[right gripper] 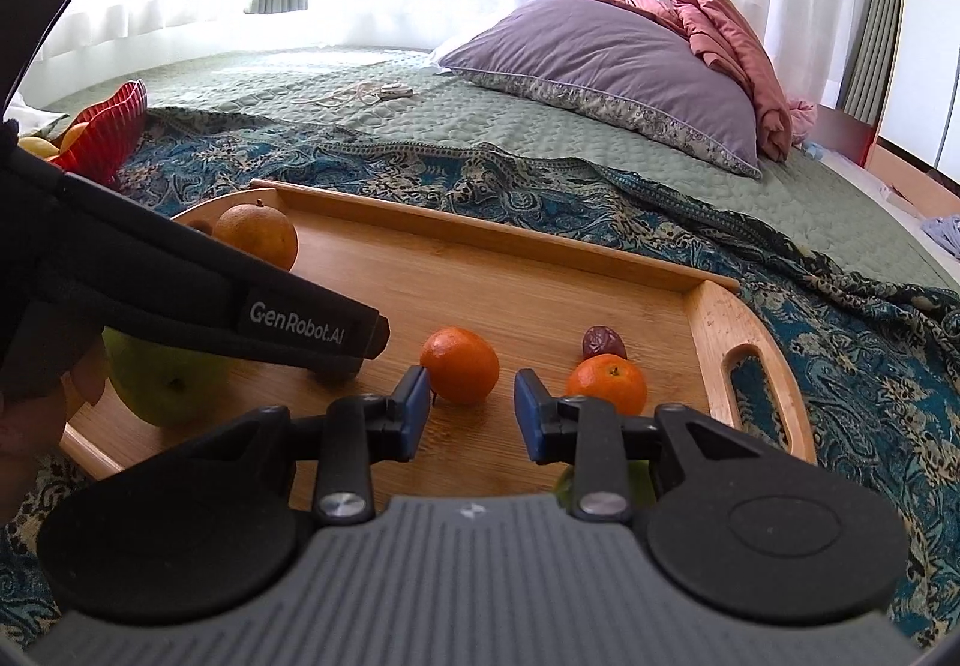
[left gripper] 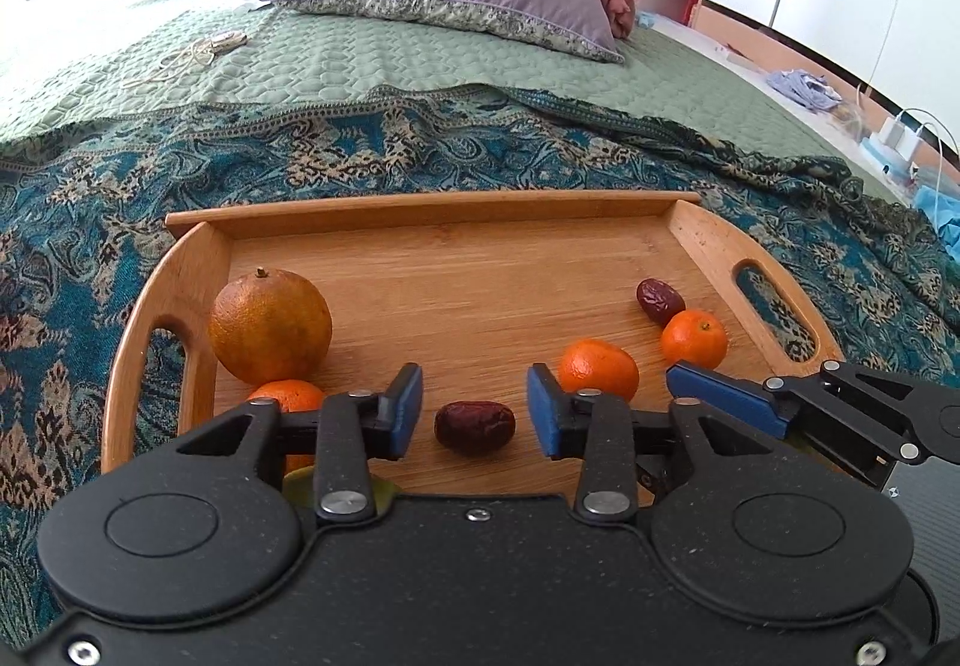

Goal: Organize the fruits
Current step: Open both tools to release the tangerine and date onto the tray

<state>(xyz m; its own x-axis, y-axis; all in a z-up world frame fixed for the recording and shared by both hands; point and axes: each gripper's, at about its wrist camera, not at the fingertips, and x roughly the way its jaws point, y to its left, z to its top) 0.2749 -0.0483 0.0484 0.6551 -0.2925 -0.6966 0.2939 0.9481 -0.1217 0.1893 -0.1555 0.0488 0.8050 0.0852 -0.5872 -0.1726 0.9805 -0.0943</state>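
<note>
Fruits: oranges, dates lying on wooden tray.
Left gripper: jaws standing apart, straddling a date untouched.
Right gripper: jaws standing apart, empty.

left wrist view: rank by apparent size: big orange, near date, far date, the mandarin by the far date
1. Big orange, clearly largest.
2. Mandarin.
3. Near date.
4. Far date.
The near date sits much closer to the camera than the far one, so they may really be alike.
</note>
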